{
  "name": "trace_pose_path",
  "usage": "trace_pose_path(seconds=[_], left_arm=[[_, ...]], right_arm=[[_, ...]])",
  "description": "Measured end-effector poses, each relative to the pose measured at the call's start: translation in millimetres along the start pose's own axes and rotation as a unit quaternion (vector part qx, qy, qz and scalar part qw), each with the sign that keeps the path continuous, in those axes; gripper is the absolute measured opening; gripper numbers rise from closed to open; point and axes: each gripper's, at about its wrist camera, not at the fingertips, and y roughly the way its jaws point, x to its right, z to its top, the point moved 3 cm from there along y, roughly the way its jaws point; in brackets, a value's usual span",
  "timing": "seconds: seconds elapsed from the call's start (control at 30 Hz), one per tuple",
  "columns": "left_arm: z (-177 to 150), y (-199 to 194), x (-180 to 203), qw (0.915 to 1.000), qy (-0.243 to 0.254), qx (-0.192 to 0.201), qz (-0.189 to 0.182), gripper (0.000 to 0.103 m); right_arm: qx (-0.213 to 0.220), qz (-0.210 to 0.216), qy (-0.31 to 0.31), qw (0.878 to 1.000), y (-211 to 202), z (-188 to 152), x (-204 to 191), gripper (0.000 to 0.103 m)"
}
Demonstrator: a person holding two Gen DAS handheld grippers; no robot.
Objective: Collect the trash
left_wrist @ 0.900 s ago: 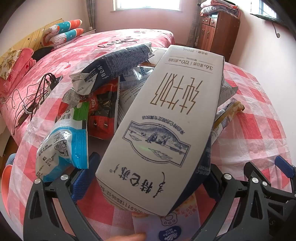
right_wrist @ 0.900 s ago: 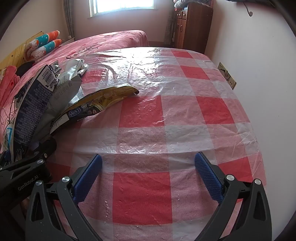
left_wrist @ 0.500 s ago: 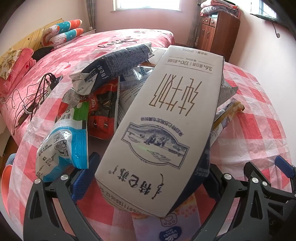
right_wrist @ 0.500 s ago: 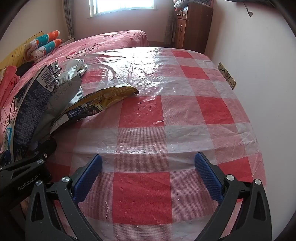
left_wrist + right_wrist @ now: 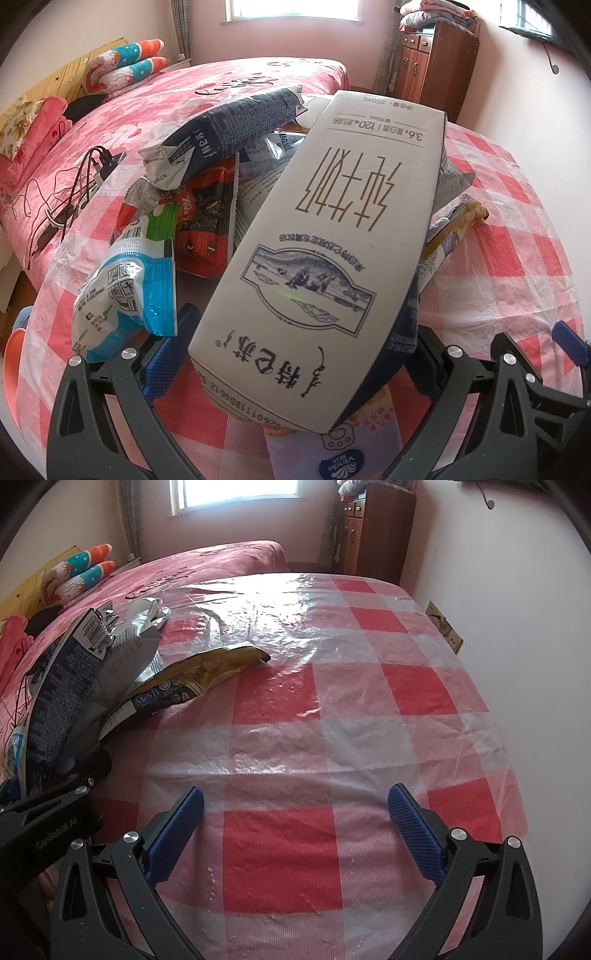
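A: Left gripper [image 5: 295, 354]: your jaws are pinching the milk carton [image 5: 332, 229] at its near end. Its long axis runs straight away from you, far end propped on the trash pile [image 5: 207, 177]. Right-hand pad is hidden behind the carton, so I judge the clamp from how the carton sits, lifted between the jaws.

B: And the right one?

A: Right gripper [image 5: 295, 834]: your jaws are spread wide, nothing between them, only bare checked cloth on the counter [image 5: 369, 686] under them.

B: Where's the rest of the trash from there?

A: All off to your left. Nearest loose piece to the right jaws is the yellow packet [image 5: 207, 668], lying flat, long axis slanting away to the right, tip sticking out of the pile. Your right hand is the nearer one for it.

B: What differs between the views?

A: Left view shows the blue-and-white wrapper [image 5: 125, 280], the red packet [image 5: 207, 225] and the dark carton [image 5: 229, 129] on top; the milk carton blocks most of the yellow packet. Right view shows that packet clearly, plus the left gripper's side.
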Motion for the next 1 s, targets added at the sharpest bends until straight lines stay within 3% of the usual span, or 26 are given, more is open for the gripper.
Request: trace_pose_path(seconds=[0.23, 0.43, 0.7, 1.0], left_arm=[[-19, -20, 12, 0.9996, 0.026, 0.012, -0.003, 0.099], [-33, -65, 9, 0.9963, 0.036, 0.075, -0.023, 0.099], [-37, -129, -16, 0.9878, 0.035, 0.149, -0.027, 0.099], [-48, -166, -62, 0.9869, 0.009, 0.161, -0.011, 0.099]], right_arm=[[0.036, 0.008, 0.032, 0.999, -26, -18, 15, 0.099], [0.08, 0.012, 0.056, 0.995, -60, -26, 30, 0.099], [0.172, 0.029, 0.046, 0.984, -129, -29, 24, 0.099], [0.217, 0.044, 0.004, 0.975, -181, -38, -7, 0.099]])
